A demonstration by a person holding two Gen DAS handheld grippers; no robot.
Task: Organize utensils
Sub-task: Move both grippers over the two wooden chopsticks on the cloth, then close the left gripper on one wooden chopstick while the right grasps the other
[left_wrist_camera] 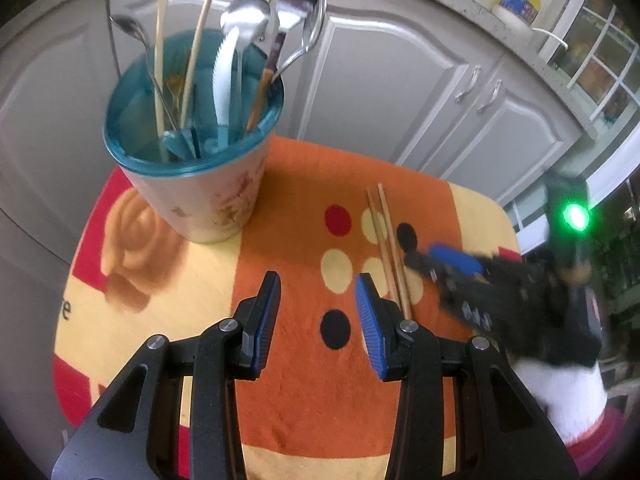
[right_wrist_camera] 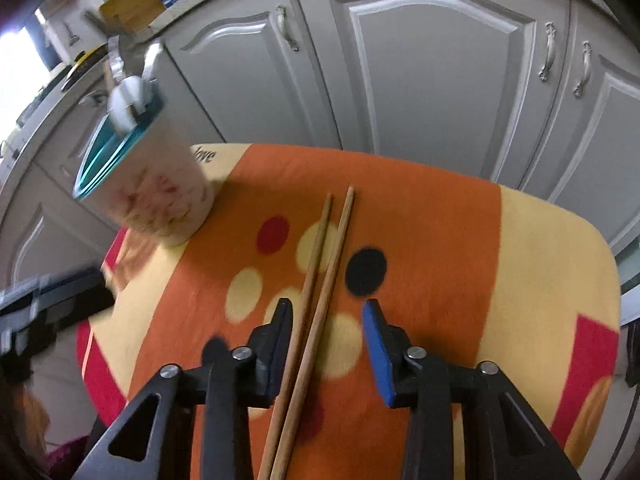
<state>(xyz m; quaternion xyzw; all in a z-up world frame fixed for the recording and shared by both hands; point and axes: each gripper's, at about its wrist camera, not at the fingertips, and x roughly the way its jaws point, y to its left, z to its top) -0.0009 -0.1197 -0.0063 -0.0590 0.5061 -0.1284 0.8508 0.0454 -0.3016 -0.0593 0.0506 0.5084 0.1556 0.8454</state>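
An orange spotted cloth carries 2 chopsticks and a cup.

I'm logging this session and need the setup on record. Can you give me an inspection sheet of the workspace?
Surface: small table under an orange, yellow and red cloth.
Job's things: two wooden chopsticks lying side by side; teal-rimmed utensil cup upright, holding spoons, fork, white knife, chopsticks.
Clutter: nothing seen.
Grippers: left gripper open over bare cloth; right gripper open, chopsticks between its jaws, pads not pressing.
Cables: nothing seen.
Surroundings: grey cabinet doors; yellow bottle on the counter.
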